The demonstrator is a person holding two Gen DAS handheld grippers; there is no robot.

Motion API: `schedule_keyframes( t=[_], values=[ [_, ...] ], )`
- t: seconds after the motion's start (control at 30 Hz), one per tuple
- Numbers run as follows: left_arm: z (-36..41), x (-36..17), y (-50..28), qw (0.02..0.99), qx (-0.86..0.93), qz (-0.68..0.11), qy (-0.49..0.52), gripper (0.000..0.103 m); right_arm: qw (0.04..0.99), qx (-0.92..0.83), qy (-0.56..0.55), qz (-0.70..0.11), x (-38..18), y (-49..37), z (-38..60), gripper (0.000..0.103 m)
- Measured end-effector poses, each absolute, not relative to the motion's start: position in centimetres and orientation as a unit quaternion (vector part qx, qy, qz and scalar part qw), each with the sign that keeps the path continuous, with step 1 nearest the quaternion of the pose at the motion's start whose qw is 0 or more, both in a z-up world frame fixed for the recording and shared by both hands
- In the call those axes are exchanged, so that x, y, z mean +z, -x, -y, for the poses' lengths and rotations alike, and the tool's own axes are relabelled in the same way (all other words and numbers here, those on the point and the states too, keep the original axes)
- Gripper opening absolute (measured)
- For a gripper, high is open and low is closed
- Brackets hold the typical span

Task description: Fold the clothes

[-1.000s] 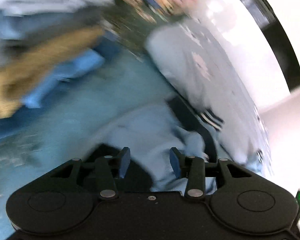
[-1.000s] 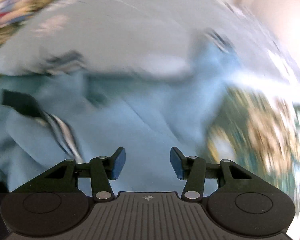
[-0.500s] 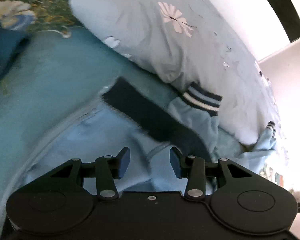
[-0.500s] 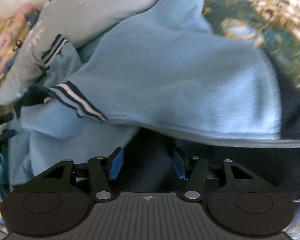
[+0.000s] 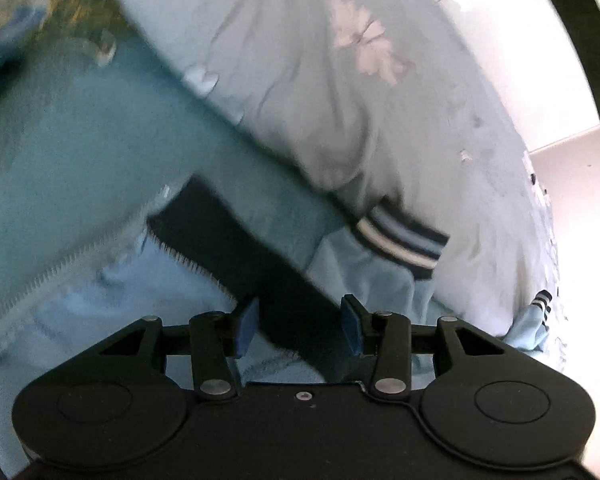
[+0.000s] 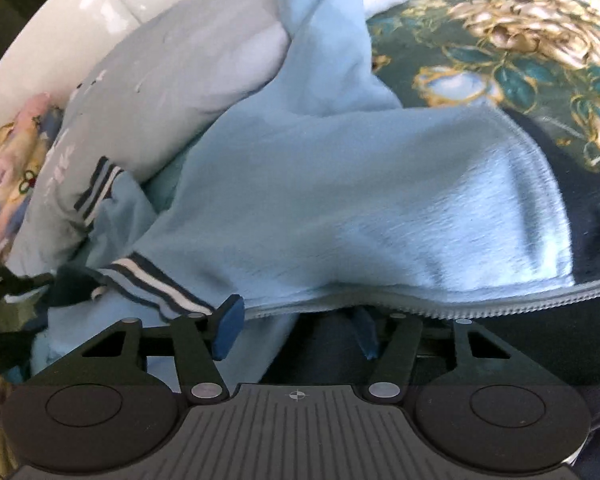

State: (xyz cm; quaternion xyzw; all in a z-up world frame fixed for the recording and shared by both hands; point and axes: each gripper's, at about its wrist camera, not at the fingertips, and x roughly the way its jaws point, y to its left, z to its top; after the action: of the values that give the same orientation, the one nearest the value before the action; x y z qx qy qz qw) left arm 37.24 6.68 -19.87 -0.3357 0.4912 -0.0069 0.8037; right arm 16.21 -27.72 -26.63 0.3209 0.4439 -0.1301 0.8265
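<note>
Light-blue zip jacket (image 6: pixel 360 200) lies rumpled on the bed (image 6: pixel 500 52) against the grey pillow (image 5: pixel 340 80); both hand-held grippers, left (image 5: pixel 298 322) and right (image 6: pixel 296 330), gape empty, right's jaws just widening—better to pinch the zipper hem (image 6: pixel 460 306) squarely.

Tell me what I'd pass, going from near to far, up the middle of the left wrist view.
Left gripper → dark band of the light blue jacket → teal sheet → pale grey flowered pillow → white wall.
</note>
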Motion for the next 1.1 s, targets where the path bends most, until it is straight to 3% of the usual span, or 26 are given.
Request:
schedule_keyframes(
  t=[0.2, 0.43, 1.1],
  values=[
    [-7.5, -17.7, -36.0, 0.861, -0.033, -0.442, 0.249, 0.050, 0.855, -0.121, -0.321, -0.389, -24.7, -15.3, 28.1, 0.054],
    [-10.3, -19.0, -34.5, 0.879, -0.036, -0.447, 0.160, 0.051, 0.861, -0.051, -0.372, -0.341, -22.7, -17.3, 28.8, 0.038],
    [-12.3, -20.3, -32.1, 0.861, -0.026, -0.457, 0.221, 0.055, 0.811, -0.019, -0.360, -0.461, -28.6, -20.8, 25.2, 0.036]
  ],
)
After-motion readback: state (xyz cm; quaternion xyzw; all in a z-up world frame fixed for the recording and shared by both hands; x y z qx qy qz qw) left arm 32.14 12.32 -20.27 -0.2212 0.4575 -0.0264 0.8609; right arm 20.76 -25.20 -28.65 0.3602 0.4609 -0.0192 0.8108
